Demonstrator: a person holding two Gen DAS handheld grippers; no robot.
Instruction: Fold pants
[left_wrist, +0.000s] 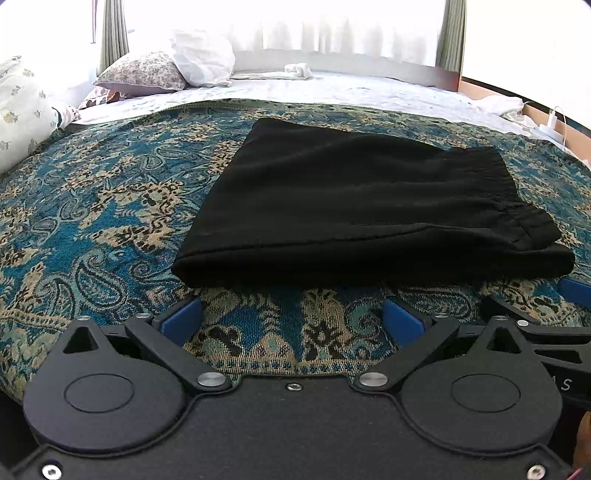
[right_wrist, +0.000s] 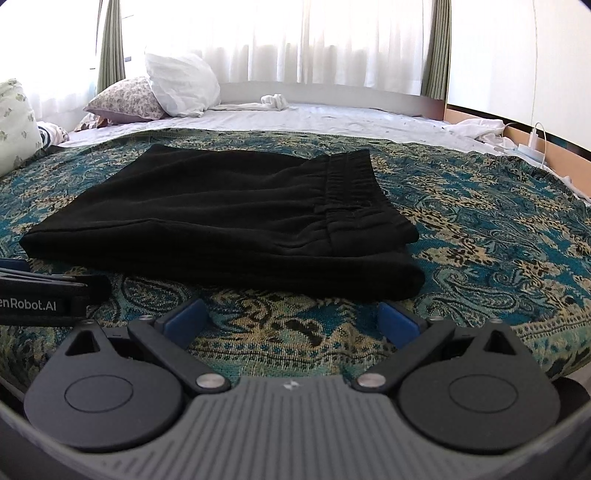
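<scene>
Black pants (left_wrist: 362, 206) lie folded into a thick rectangle on the blue paisley bedspread (left_wrist: 110, 206). Their elastic waistband (right_wrist: 351, 184) lies on top at the right. My left gripper (left_wrist: 291, 317) is open, its blue pads spread wide just short of the bundle's near fold, holding nothing. In the right wrist view the pants (right_wrist: 221, 221) lie ahead and to the left. My right gripper (right_wrist: 291, 317) is open too and stands just before the bundle's near right corner. Each gripper shows at the edge of the other's view.
Behind the bedspread (right_wrist: 480, 229) stretches a white sheet (left_wrist: 332, 88) with a patterned pillow (left_wrist: 144, 72), a white pillow (left_wrist: 203, 57) and a small white cloth (left_wrist: 297, 70). Another pillow (left_wrist: 22, 110) lies at the left. A charger and cable (right_wrist: 535, 138) sit at the bed's right edge.
</scene>
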